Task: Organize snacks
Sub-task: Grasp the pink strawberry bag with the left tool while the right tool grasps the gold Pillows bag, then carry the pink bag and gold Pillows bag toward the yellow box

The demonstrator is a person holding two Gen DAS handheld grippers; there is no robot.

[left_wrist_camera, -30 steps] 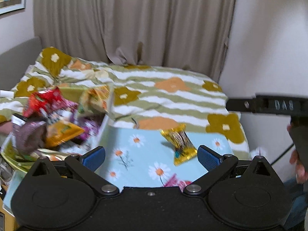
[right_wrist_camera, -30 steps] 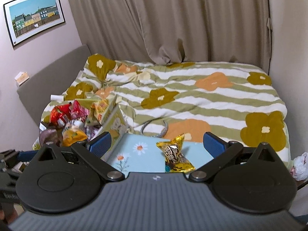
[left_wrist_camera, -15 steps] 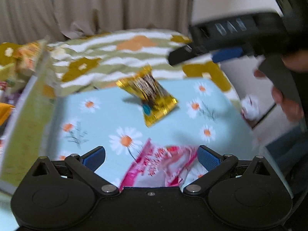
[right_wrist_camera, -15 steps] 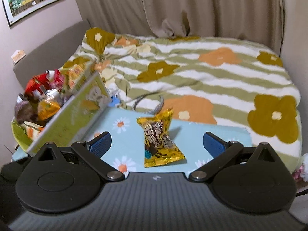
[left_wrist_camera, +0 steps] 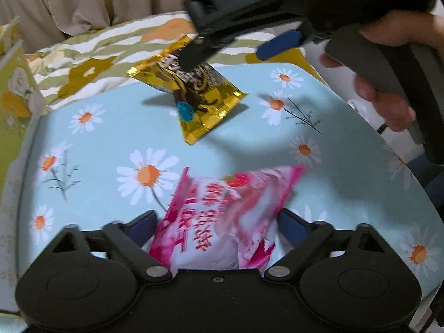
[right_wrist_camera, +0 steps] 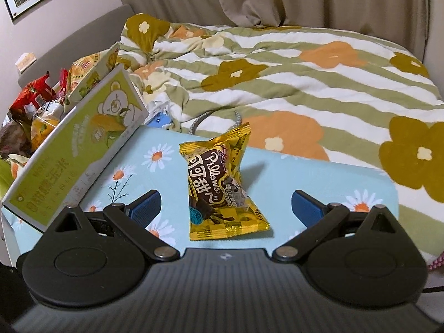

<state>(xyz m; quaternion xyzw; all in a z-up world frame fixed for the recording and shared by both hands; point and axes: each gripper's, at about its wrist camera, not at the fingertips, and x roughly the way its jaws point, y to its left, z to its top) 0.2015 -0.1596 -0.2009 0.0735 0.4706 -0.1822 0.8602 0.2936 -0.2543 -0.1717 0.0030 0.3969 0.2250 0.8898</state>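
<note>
The left gripper [left_wrist_camera: 215, 226] closes around the pink snack packet [left_wrist_camera: 230, 211]; the right gripper [right_wrist_camera: 226, 206], spread wide, flanks the gold Pillows packet [right_wrist_camera: 219, 186].

Soft, even indoor light casts faint shadows; the left wrist view is motion-blurred, and both views bend at the edges.

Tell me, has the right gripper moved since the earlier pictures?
Yes. In its own view the right gripper has come down and forward: the gold snack packet on the daisy cloth now lies between its open fingers, no longer ahead of them.
</note>
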